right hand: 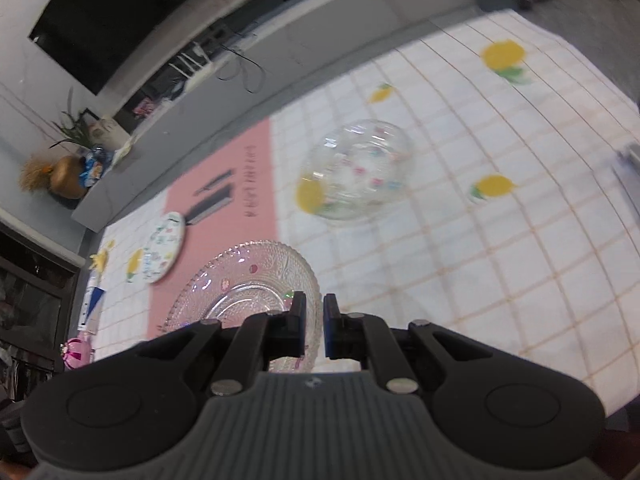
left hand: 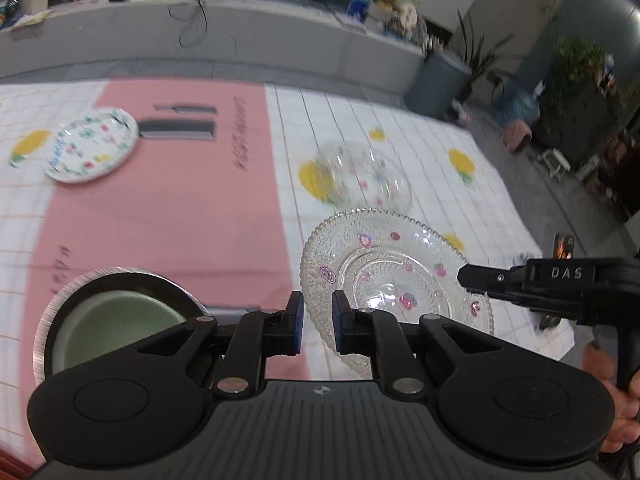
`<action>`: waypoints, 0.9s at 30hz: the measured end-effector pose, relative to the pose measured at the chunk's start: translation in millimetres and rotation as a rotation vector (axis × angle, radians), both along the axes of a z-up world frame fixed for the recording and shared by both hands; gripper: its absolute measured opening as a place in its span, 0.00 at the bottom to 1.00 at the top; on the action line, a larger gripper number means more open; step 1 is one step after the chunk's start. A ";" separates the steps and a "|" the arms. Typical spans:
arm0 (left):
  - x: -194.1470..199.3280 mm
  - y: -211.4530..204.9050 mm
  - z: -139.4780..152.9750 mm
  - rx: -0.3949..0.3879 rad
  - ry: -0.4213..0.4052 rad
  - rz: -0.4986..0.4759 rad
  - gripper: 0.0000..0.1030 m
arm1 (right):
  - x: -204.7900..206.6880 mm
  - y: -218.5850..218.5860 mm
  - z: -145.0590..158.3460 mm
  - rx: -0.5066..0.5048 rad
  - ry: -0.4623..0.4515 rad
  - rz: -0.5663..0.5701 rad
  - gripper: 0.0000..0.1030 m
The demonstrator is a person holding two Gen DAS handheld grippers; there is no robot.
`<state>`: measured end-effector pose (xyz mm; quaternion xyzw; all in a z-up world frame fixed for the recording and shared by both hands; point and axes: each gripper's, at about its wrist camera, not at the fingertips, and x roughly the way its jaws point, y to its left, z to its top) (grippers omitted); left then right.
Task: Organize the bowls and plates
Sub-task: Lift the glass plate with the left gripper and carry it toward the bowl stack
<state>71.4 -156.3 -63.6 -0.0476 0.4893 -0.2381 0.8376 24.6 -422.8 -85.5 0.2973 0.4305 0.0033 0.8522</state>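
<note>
A clear patterned glass plate is held tilted above the table, between my two grippers. My left gripper is shut on its near rim. My right gripper is shut on the plate's rim and shows in the left wrist view at the plate's right edge. A clear glass bowl with coloured dots sits beyond it and also shows in the right wrist view. A white flowered plate lies far left. A green bowl in a dark dish sits near left.
The table has a white checked cloth with lemons and a pink mat. A grey counter runs behind the table. A bin and plants stand off the table's far right.
</note>
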 end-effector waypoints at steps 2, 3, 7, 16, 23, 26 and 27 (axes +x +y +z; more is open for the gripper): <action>-1.0 -11.2 -13.2 0.025 0.029 -0.008 0.15 | 1.3 -9.7 -13.0 0.012 0.034 -0.001 0.06; -1.6 -15.0 -18.9 0.036 0.041 -0.011 0.15 | 2.1 -14.2 -19.9 0.015 0.053 -0.003 0.06; -4.5 -27.0 -36.7 0.097 0.077 -0.016 0.15 | 6.5 -22.7 -41.8 0.007 0.118 0.016 0.06; -6.1 -41.2 -63.5 0.243 0.094 -0.019 0.15 | 30.7 -9.9 -65.4 -0.063 0.211 0.109 0.06; -8.4 -51.7 -69.4 0.347 0.073 -0.044 0.15 | 49.5 7.4 -77.9 -0.133 0.300 0.201 0.12; -9.0 -54.2 -71.0 0.370 0.069 -0.049 0.15 | 52.0 10.3 -81.1 -0.142 0.324 0.222 0.13; -8.8 -54.6 -71.0 0.372 0.068 -0.049 0.15 | 52.4 10.5 -81.7 -0.141 0.329 0.224 0.13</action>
